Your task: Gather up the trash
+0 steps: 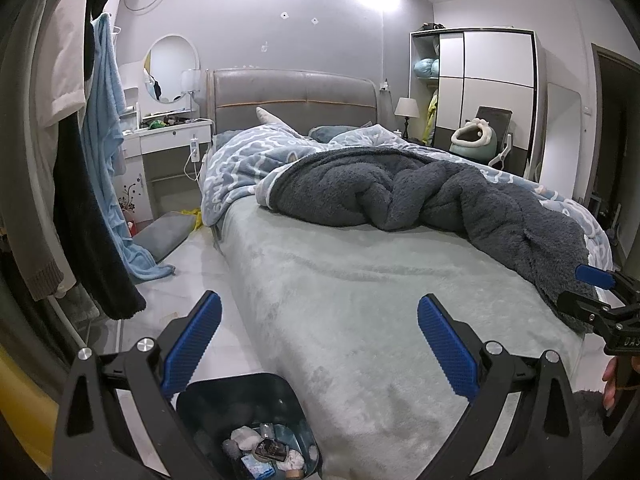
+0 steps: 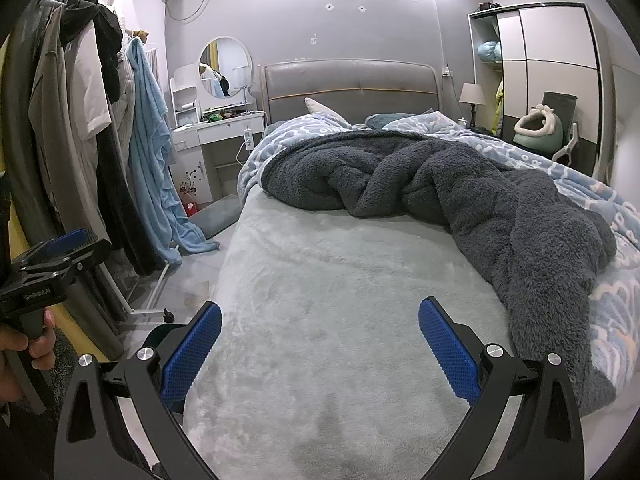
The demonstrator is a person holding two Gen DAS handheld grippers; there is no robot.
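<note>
A dark trash bin (image 1: 216, 400) stands on the floor at the foot corner of the bed, holding several pieces of trash (image 1: 264, 450). My left gripper (image 1: 319, 346) is open and empty, above the bin and the bed's near end. My right gripper (image 2: 320, 346) is open and empty over the grey-green sheet (image 2: 320, 280); it also shows at the right edge of the left wrist view (image 1: 600, 300). The left gripper shows at the left edge of the right wrist view (image 2: 52, 256). No loose trash shows on the bed.
A rumpled dark grey blanket (image 2: 460, 200) and blue patterned duvet (image 2: 580, 184) cover the bed's far and right side. A clothes rack (image 2: 100, 140) with hanging garments stands left. A white dressing table (image 2: 216, 132), wardrobe (image 2: 552, 60) and floor cushion (image 1: 166, 234) lie beyond.
</note>
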